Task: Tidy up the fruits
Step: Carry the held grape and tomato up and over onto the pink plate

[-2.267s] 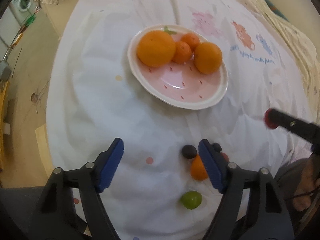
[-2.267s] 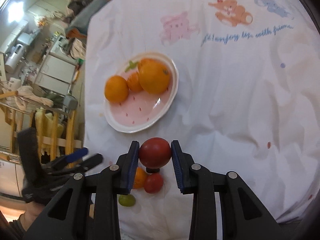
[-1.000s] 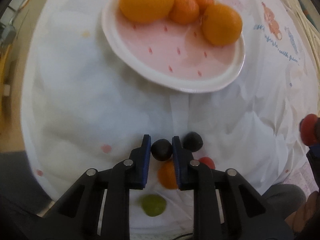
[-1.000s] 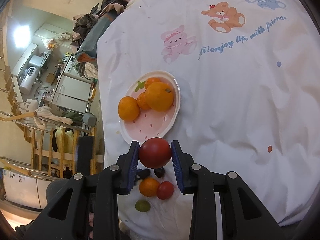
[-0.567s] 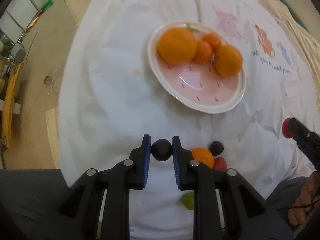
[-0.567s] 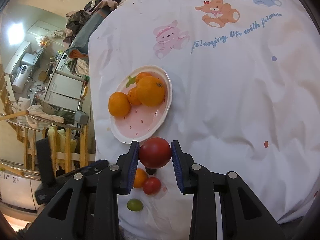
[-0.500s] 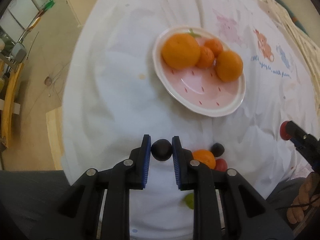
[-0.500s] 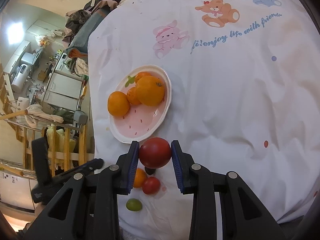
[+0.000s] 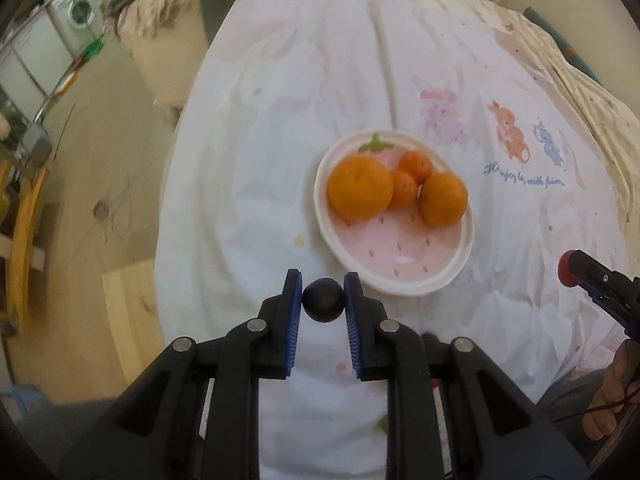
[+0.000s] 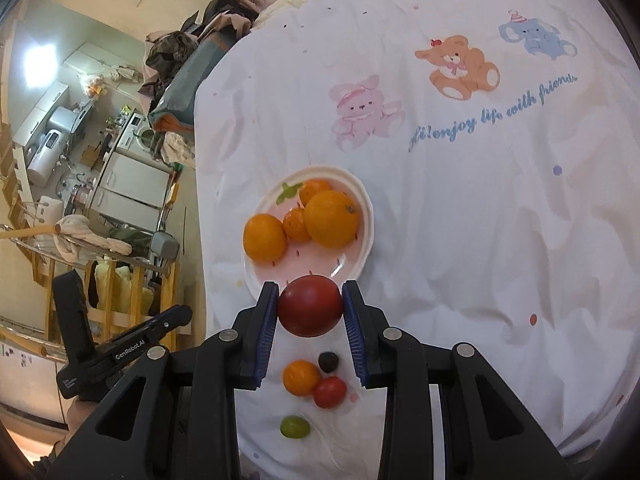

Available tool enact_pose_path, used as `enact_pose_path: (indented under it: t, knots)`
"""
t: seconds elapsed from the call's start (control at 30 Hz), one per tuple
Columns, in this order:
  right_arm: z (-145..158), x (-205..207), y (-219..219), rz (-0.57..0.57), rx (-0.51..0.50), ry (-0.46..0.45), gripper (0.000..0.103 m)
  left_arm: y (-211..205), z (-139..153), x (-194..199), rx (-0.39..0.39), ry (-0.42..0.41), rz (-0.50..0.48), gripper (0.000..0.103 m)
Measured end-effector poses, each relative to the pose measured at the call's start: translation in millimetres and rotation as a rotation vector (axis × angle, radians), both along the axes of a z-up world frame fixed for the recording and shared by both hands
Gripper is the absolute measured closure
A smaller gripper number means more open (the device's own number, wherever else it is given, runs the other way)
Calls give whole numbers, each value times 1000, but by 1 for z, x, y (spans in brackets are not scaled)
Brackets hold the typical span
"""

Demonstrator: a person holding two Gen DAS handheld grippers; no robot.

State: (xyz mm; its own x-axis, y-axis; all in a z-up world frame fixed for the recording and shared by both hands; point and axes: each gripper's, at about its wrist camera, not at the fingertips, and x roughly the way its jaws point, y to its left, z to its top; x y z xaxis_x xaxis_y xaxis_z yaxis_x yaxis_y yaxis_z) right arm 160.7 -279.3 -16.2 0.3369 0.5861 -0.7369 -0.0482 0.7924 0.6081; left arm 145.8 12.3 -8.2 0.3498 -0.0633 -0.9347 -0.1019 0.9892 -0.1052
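Note:
My left gripper [image 9: 323,306] is shut on a small dark plum [image 9: 323,305], held above the white cloth just in front of the pink strawberry plate [image 9: 404,260]. The plate holds several oranges [image 9: 359,192]. My right gripper [image 10: 310,306] is shut on a red tomato [image 10: 310,305], held high above the near rim of the plate [image 10: 356,256]. On the cloth below it lie a small orange [image 10: 301,377], a small red tomato [image 10: 329,391], another dark plum [image 10: 328,361] and a green fruit [image 10: 295,427]. The right gripper shows at the right edge of the left wrist view [image 9: 570,274].
The table wears a white cloth printed with cartoon animals [image 10: 460,66]. Its left edge [image 9: 172,216] drops to a wooden floor. Cluttered kitchen furniture [image 10: 120,184] stands beyond the left edge. A cream blanket [image 9: 580,92] lies at the far right.
My left gripper closed on the dark plum, lifted it off the cloth and rose, moving toward the plate. My right gripper kept hold of the red tomato and rose slightly.

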Motion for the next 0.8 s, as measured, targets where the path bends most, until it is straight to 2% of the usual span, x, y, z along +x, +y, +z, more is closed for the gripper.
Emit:
enact_pose_path:
  t: [0.2, 0.33, 0.8]
  knots:
    - [15, 18, 7, 4, -12, -42, 69, -7, 13, 23, 15, -53, -38, 86]
    - [13, 34, 9, 2, -8, -51, 69, -9, 15, 40, 20, -64, -40, 86]
    - [0, 86, 28, 39, -20, -55, 69, -20, -5, 93, 76, -76, -74, 86]
